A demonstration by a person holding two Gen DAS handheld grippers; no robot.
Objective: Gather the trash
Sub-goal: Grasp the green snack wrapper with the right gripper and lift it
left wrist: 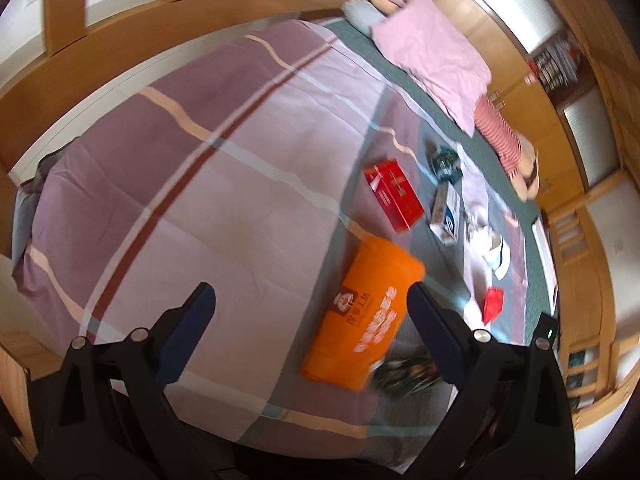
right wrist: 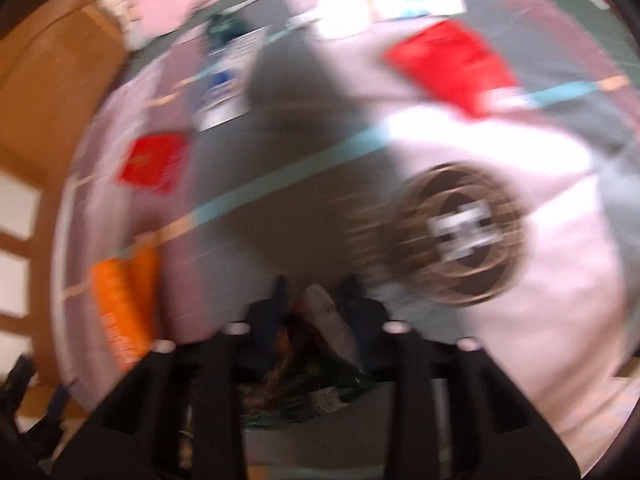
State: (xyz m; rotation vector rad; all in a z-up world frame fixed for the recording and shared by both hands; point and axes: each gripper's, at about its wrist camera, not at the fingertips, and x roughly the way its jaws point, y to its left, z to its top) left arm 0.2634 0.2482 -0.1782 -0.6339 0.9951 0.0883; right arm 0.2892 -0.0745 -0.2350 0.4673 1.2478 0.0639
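Note:
Trash lies scattered on a bed with a striped quilt (left wrist: 248, 152). My left gripper (left wrist: 312, 304) hangs open over the quilt, its right finger beside an orange bag (left wrist: 368, 312). A dark green wrapper (left wrist: 404, 372) shows beside the bag's lower end. Further off lie a red box (left wrist: 394, 194), a white and blue box (left wrist: 446, 214), a green packet (left wrist: 442, 162), crumpled white paper (left wrist: 490, 248) and a small red packet (left wrist: 493, 304). The right wrist view is blurred. There my right gripper (right wrist: 316, 296) is shut on a dark green wrapper (right wrist: 304, 384) with a pale scrap in it.
A pink pillow (left wrist: 432, 52) and a striped cushion (left wrist: 500, 136) lie at the head of the bed. Wooden walls and shelves (left wrist: 560, 64) ring the bed. In the right wrist view a brown round disc (right wrist: 460, 236) rests on pale cloth, with the orange bag (right wrist: 124, 312) at the left.

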